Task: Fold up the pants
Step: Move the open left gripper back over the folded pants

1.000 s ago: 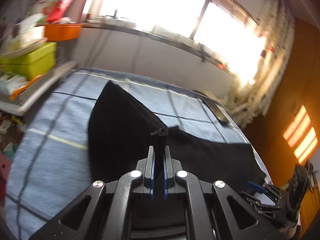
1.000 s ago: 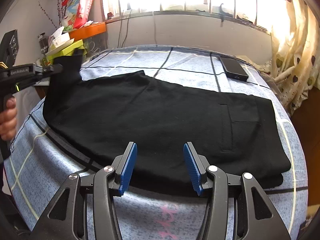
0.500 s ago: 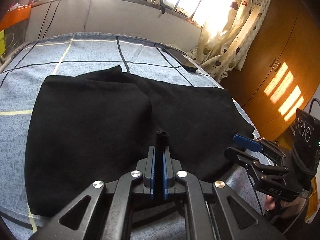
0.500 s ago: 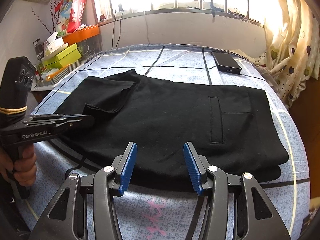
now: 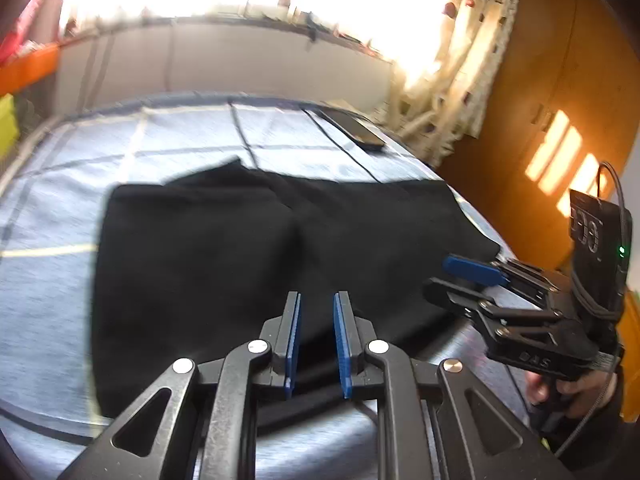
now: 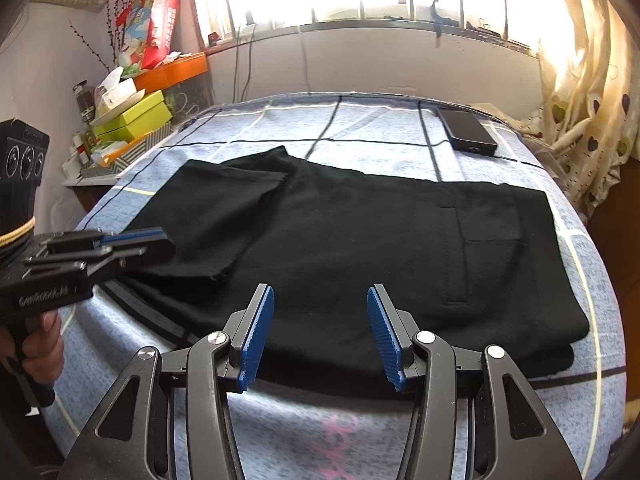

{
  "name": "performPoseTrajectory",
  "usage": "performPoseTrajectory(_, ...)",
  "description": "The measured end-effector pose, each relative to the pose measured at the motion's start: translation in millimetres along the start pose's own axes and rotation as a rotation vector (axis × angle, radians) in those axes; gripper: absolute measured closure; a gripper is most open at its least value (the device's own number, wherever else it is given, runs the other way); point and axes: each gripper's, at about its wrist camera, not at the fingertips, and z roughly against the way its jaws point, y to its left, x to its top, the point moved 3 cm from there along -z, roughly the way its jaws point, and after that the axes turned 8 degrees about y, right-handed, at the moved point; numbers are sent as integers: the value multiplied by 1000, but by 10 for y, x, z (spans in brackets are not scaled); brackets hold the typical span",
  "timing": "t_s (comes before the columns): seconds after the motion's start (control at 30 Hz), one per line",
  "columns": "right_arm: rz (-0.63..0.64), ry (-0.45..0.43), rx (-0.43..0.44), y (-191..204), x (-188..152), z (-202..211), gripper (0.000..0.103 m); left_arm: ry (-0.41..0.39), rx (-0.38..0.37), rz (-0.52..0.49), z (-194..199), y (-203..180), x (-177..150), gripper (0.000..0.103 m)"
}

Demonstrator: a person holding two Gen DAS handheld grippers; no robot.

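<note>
One fold down: my left gripper (image 5: 316,336) has just been opening, nothing between its jaws; black pants (image 6: 360,248) lie on the bed (image 6: 380,128), right gripper (image 6: 320,328) wide, empty; further folds remain

Dark phone (image 6: 468,130) on blue checked bedsheet (image 6: 380,124); green boxes (image 6: 134,118), heart-print curtain (image 6: 588,112) beside bed.

Left tongs (image 5: 316,304) just opening, empty, above folded black pants (image 5: 240,248).
</note>
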Motion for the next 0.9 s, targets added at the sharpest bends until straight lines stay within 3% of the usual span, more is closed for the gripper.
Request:
performPoseTrajectory(0.23, -3, 13, 66, 136, 134, -118, 53, -31, 282, 22, 44, 363, 67, 85)
performPoseTrajectory(0.4, -20, 44, 130, 214, 271, -312, 53, -34, 372, 69, 56, 631, 46, 85)
performPoseTrajectory(0.6, -60, 99, 219, 242, 447, -602, 53, -27, 366, 160, 3, 931, -10, 85)
performPoseTrajectory(0.9, -92, 151, 299, 227, 798, -987, 53, 0, 307, 190, -74, 985, -27, 84)
